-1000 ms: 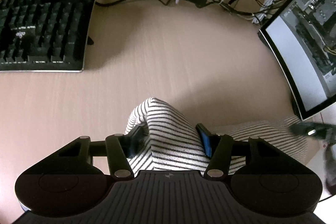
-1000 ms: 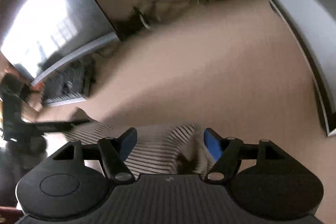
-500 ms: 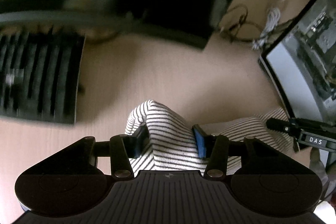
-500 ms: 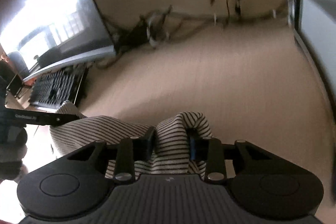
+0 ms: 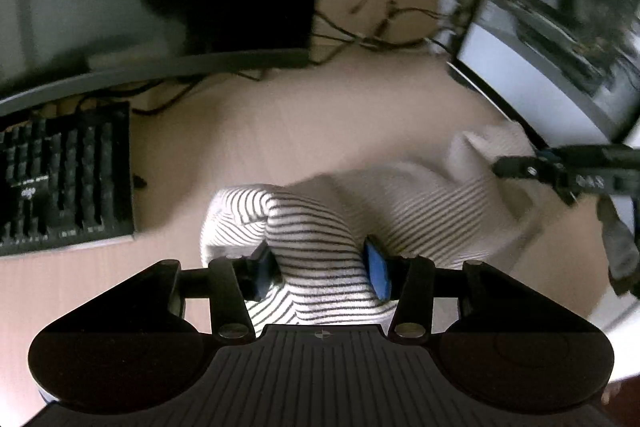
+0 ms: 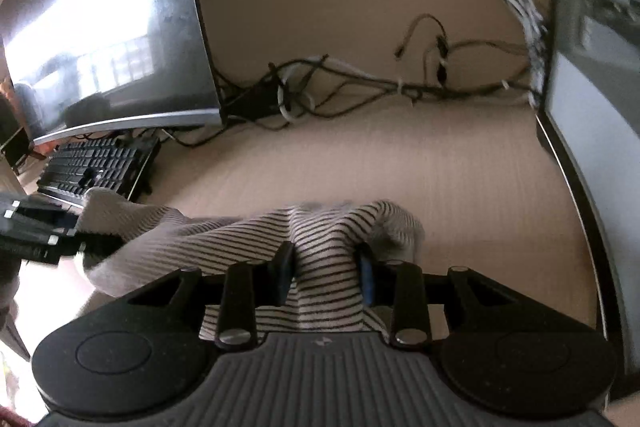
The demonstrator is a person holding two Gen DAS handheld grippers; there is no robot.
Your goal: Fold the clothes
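Observation:
A white garment with thin black stripes (image 5: 316, 227) hangs stretched between my two grippers above the light wooden desk (image 5: 280, 123). My left gripper (image 5: 320, 267) is shut on a bunched fold of its left end. My right gripper (image 6: 325, 271) is shut on a fold of its right end (image 6: 320, 227). In the left wrist view the right gripper (image 5: 560, 171) shows at the far right, holding the far corner of the cloth. In the right wrist view the left gripper (image 6: 36, 231) shows at the far left edge.
A black keyboard (image 5: 60, 183) lies on the left of the desk under a curved monitor (image 6: 100, 23). A second monitor (image 5: 560, 27) stands on the right. A tangle of cables (image 6: 360, 83) lies along the back wall.
My right gripper has closed on the striped cloth. Both grippers have risen, and the garment has lifted off the desk and stretched between them. The views are tilted further up.

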